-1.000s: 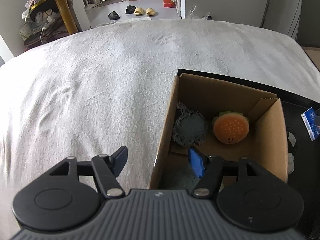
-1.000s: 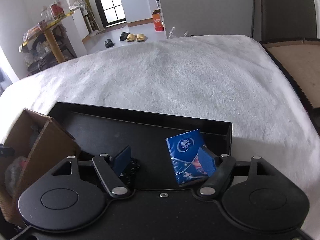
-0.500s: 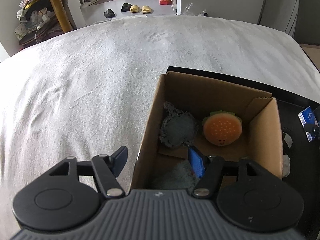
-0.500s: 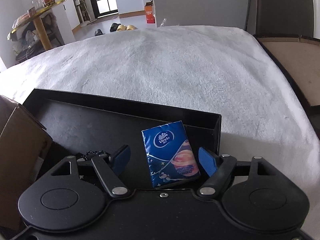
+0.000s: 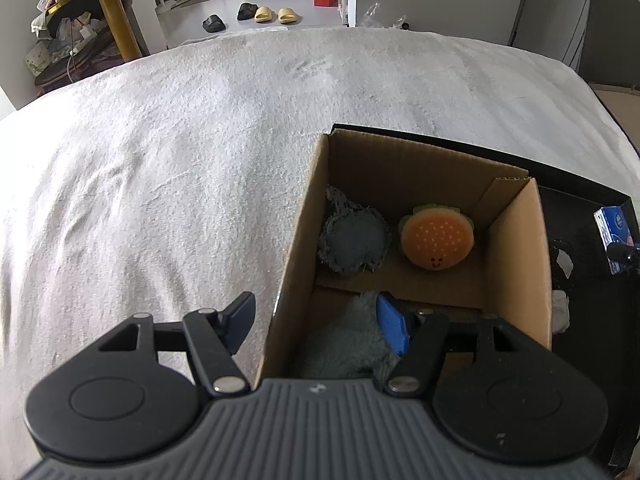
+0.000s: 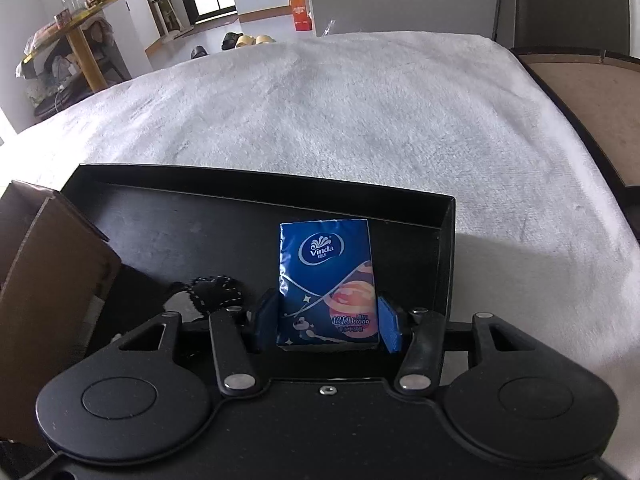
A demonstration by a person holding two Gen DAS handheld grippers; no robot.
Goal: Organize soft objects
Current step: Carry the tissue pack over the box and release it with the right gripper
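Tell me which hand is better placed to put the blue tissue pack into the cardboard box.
Right. The right gripper is closing its jaws on the tissue pack. The left gripper only straddles the cardboard box wall, jaws open.

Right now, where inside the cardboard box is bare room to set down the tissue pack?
In the cardboard box, the bare floor lies in front of the burger plush, toward the right wall. The left side is crowded by grey cloth and grey plush.

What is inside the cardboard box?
A burger plush, a grey frayed cloth and a grey fluffy item, partly hidden behind the left gripper.
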